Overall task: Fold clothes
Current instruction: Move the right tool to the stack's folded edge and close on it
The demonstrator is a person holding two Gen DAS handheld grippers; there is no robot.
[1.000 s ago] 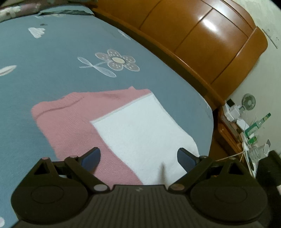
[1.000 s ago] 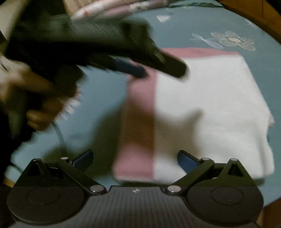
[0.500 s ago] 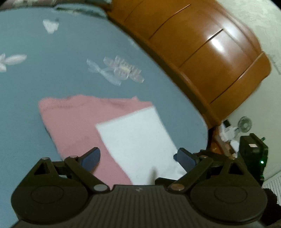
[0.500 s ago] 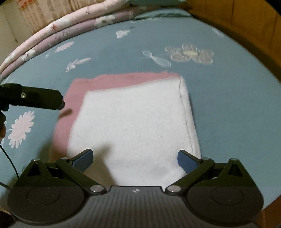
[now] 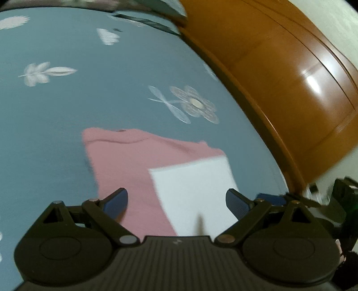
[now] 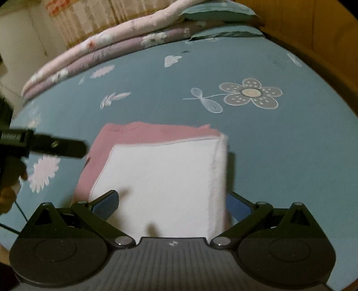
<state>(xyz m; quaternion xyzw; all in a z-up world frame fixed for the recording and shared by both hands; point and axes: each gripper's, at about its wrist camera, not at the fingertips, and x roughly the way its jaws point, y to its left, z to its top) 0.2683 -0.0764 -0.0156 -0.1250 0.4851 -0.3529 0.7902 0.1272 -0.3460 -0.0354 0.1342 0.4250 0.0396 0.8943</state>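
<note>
A folded pink and white garment (image 5: 143, 170) lies flat on the blue-grey flowered bed sheet (image 5: 67, 107). Its white panel (image 6: 161, 185) sits on top, with a pink band along the far and left sides. My left gripper (image 5: 176, 200) is open just above the near part of the garment, holding nothing. My right gripper (image 6: 171, 202) is open too, low over the white panel's near edge, with its right finger beside the garment's right fold. In the right wrist view the left gripper (image 6: 44, 143) pokes in from the left. The right gripper (image 5: 313, 201) shows at the right edge of the left wrist view.
A glossy wooden bed frame (image 5: 290, 78) curves along the right of the bed. Folded pink and lilac quilts (image 6: 116, 44) and a teal pillow (image 6: 217, 11) lie at the far end. A hand (image 6: 9, 192) and a thin cable are at the left edge.
Both grippers pulled back from the garment and stayed open. The right view swung from a side view onto its near white edge; the left gripper withdrew to the left.
</note>
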